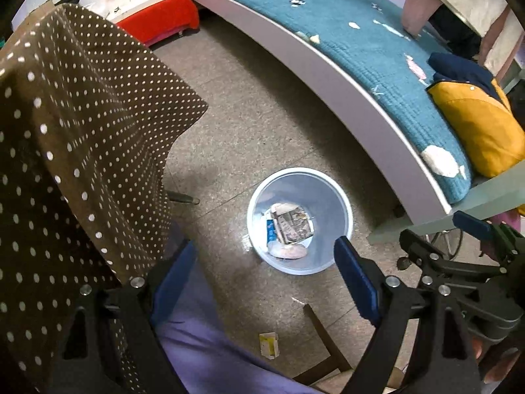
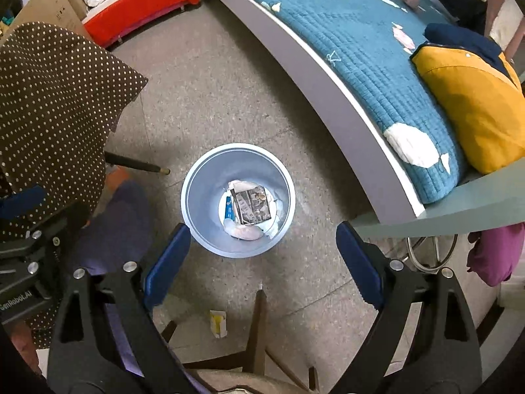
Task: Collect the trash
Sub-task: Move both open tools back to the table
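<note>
Both grippers, left [image 1: 269, 272] and right [image 2: 262, 259], are hovering over the bin [image 2: 203, 177], jaws wide and empty, likely so trash [image 2: 251, 205] drops in.

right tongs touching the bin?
Apart. The right wrist view shows the right tongs open and empty above the bin, with bare floor between its rim and the right-hand pad.

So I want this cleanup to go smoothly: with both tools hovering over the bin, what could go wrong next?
1. The small yellow-and-white carton lies on the floor beside a chair leg; reaching for it, the open right tool could knock the leg.
2. The bin is light-looking; a bump could tip its trash.
3. The dotted cloth hangs near the left tool and might snag.
</note>
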